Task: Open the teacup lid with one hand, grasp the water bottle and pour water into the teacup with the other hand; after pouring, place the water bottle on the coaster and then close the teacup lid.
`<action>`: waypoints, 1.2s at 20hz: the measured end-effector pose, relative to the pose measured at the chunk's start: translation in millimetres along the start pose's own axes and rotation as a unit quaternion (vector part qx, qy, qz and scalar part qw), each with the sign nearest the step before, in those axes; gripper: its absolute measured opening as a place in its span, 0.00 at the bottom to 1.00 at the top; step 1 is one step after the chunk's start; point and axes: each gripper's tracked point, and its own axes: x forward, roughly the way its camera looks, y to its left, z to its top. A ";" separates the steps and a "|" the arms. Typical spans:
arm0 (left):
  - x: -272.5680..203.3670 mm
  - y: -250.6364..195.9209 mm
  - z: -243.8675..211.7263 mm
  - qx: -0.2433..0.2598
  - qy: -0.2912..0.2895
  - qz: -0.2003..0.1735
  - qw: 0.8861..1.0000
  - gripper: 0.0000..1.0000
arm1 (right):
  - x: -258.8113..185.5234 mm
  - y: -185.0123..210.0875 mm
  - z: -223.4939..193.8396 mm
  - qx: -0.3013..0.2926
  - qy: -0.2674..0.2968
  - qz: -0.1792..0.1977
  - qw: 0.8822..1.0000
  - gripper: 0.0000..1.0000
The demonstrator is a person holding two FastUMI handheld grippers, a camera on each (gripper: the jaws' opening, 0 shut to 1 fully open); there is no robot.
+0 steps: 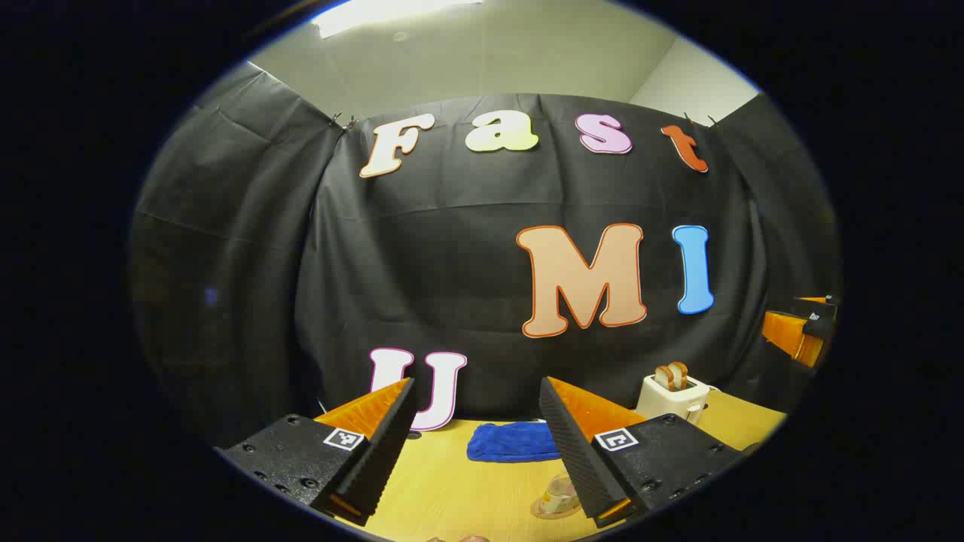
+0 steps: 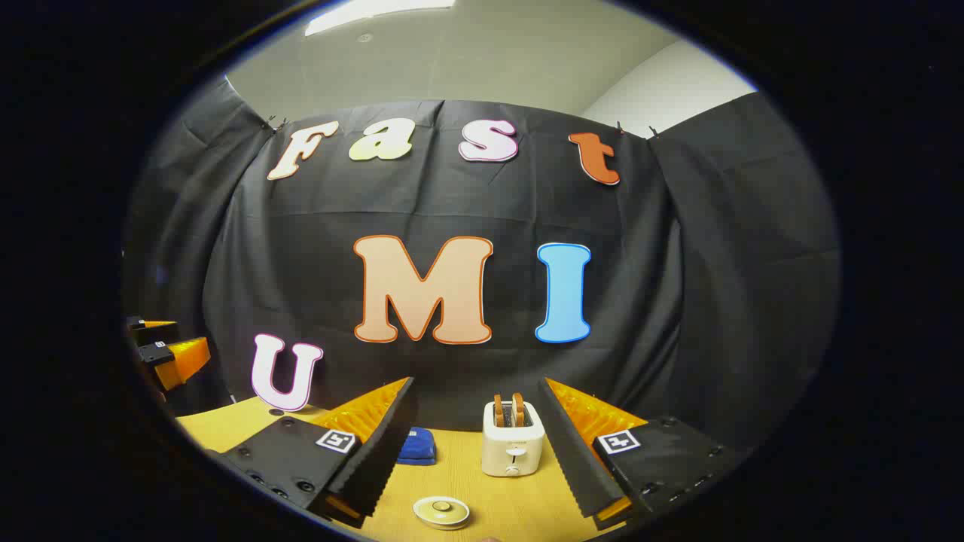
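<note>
Left gripper: fingers spread wide, holding nothing, hovering above the tabletop. In the left gripper view we see a clear glassy item at roughly 5 o'clock, just inside the right finger, low on the wood; we can't tell whether it's the teacup or the bottle. A blue cloth sits at 12 o'clock between the fingers, farther back.

A toaster is at 2 o'clock with two bread slices standing in its slots. The other gripper pokes in at 3 o'clock.

Right gripper: also released, fingers apart, empty. In the right gripper view we see a round cream lidded teacup at 6 o'clock, between the fingers and below them, lid on, not touched. The toaster sits dead ahead at 12 o'clock, with the blue cloth at 11 o'clock beside the left finger.
</note>
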 end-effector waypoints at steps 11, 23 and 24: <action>-6.9 -4.5 6.0 0.006 -0.008 0.003 1.000 0.94 | -3.0 -2.7 -0.9 0.004 -0.002 0.011 1.000 0.99; -6.9 -2.8 6.0 0.010 -0.010 0.007 1.000 0.95 | 5.9 8.4 -11.5 0.002 0.008 0.034 0.999 0.95; -6.3 -2.1 6.9 0.011 -0.010 0.009 1.000 0.93 | 6.8 9.6 -12.9 0.002 0.010 0.036 0.999 0.99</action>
